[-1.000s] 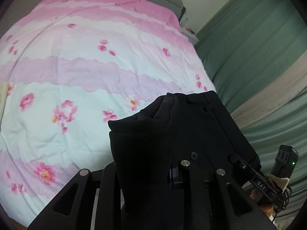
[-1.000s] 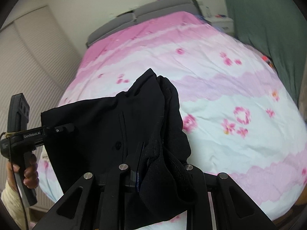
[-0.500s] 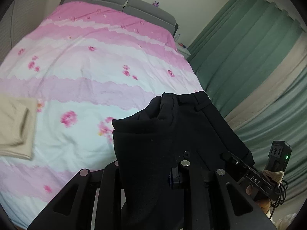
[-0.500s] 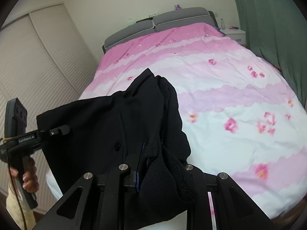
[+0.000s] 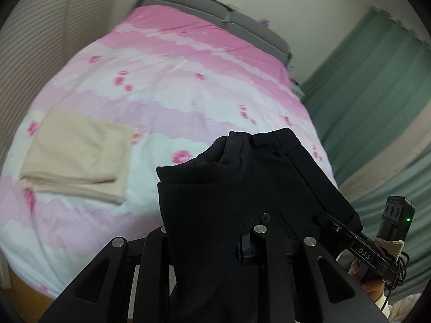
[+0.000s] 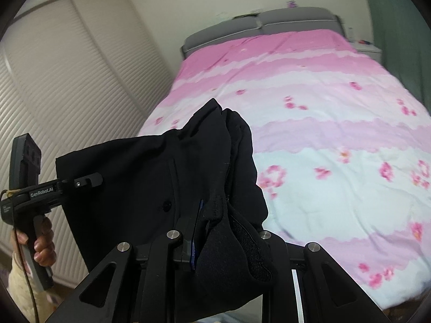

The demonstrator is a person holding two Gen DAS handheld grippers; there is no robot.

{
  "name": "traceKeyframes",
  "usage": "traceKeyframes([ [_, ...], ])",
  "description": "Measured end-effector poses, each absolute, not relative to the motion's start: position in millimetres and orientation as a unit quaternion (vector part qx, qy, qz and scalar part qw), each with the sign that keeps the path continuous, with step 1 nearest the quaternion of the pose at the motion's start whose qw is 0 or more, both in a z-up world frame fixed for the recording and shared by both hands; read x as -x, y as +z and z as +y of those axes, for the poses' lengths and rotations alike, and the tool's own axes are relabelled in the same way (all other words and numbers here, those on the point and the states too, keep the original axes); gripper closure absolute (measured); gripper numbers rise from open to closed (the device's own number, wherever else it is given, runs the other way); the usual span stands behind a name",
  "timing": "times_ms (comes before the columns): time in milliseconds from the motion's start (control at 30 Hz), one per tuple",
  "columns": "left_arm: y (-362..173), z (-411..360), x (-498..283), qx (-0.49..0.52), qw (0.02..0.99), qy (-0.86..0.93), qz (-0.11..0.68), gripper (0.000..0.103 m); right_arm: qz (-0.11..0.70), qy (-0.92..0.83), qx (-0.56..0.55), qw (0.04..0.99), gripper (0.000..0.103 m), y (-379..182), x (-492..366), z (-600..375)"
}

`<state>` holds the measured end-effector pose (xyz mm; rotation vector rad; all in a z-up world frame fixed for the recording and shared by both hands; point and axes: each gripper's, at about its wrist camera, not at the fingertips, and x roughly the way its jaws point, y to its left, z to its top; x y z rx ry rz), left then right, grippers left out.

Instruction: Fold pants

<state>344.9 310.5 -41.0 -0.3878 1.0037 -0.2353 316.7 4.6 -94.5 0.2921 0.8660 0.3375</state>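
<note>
black pants (image 5: pixel 242 188) are up in the air here, stretched between the two tools over the near end of the bed (image 5: pixel 167 86). the left gripper (image 5: pixel 215 245) has its jaws pinched on one corner of the cloth, a thick wad bunched between them. the right gripper (image 6: pixel 215 242) is clamped the same way on the other corner, folds spilling over its far finger. the held edge runs side to side from one tool to the other, and that looks like the long way of the bundle right now; the rest of the fabric hangs down below the jaws, out of sight. a button (image 6: pixel 167 204) shows on the panel facing the right camera. over on the pink flowered cover lies a folded cream cloth (image 5: pixel 78 158), well apart from the pants. green curtains (image 5: pixel 377 94) hang along one side, slatted doors (image 6: pixel 67 80) along the other.
</note>
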Motion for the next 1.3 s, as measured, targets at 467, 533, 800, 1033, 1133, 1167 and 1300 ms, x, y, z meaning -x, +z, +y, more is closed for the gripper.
traceKeyframes([
  [467, -77, 453, -320, 0.235, 0.838, -0.05, 0.49, 0.08, 0.465, 0.263, -0.092, 0.84, 0.08, -120, -346, 138],
  [533, -81, 478, -332, 0.225, 0.837, -0.062, 0.495, 0.08, 0.468, 0.258, -0.098, 0.84, 0.08, -125, -351, 163],
  [800, -97, 566, -400, 0.203, 0.813, -0.118, 0.532, 0.08, 0.476, 0.195, -0.145, 0.845, 0.08, -138, -366, 242],
  [1033, -102, 610, -487, 0.145, 0.8, -0.174, 0.555, 0.08, 0.464, 0.158, -0.178, 0.853, 0.08, -146, -399, 293],
  [1133, -111, 620, -530, 0.121, 0.792, -0.194, 0.567, 0.08, 0.464, 0.133, -0.185, 0.856, 0.079, -156, -422, 317],
  [1167, -115, 621, -544, 0.104, 0.792, -0.203, 0.567, 0.08, 0.464, 0.127, -0.184, 0.857, 0.079, -159, -429, 323],
  [1300, -136, 616, -590, 0.05, 0.79, -0.231, 0.566, 0.08, 0.471, 0.103, -0.173, 0.859, 0.079, -173, -456, 349],
])
